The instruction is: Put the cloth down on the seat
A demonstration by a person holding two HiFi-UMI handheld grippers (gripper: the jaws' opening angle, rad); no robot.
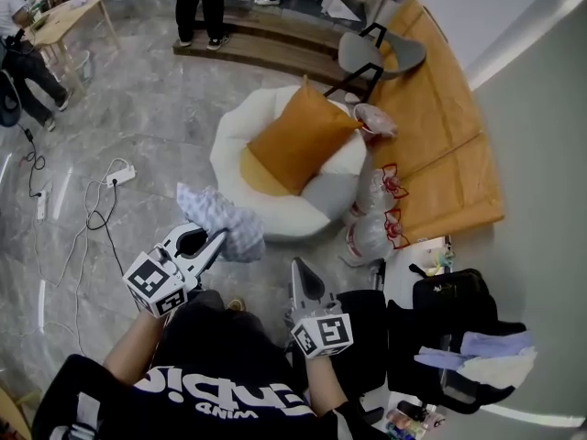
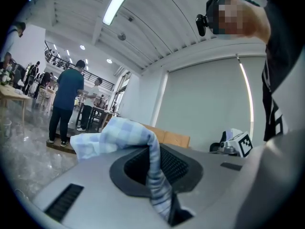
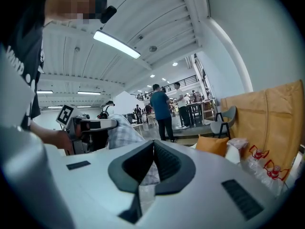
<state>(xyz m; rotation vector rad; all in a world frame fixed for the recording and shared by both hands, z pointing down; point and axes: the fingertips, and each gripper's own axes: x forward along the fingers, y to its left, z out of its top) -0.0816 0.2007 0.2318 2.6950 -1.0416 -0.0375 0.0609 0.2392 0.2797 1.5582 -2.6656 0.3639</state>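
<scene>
A blue-and-white checked cloth (image 1: 225, 220) hangs from my left gripper (image 1: 220, 236), which is shut on it just in front of the seat. In the left gripper view the cloth (image 2: 114, 133) drapes out from between the closed jaws of my left gripper (image 2: 155, 175). The seat is a round white pouf (image 1: 234, 131) with an orange cushion (image 1: 298, 140) lying on it. My right gripper (image 1: 303, 271) stands to the right of the cloth, shut with nothing held. In the right gripper view its jaws meet at the tips (image 3: 153, 146), and the cloth (image 3: 121, 130) shows beyond them.
Clear plastic bags with red handles (image 1: 371, 214) lean against the pouf's right side. An orange bench (image 1: 440, 145) and a grey chair (image 1: 376, 53) lie behind it. A black bag (image 1: 454, 305) sits at my right. A power strip with cables (image 1: 119, 174) lies on the floor at left.
</scene>
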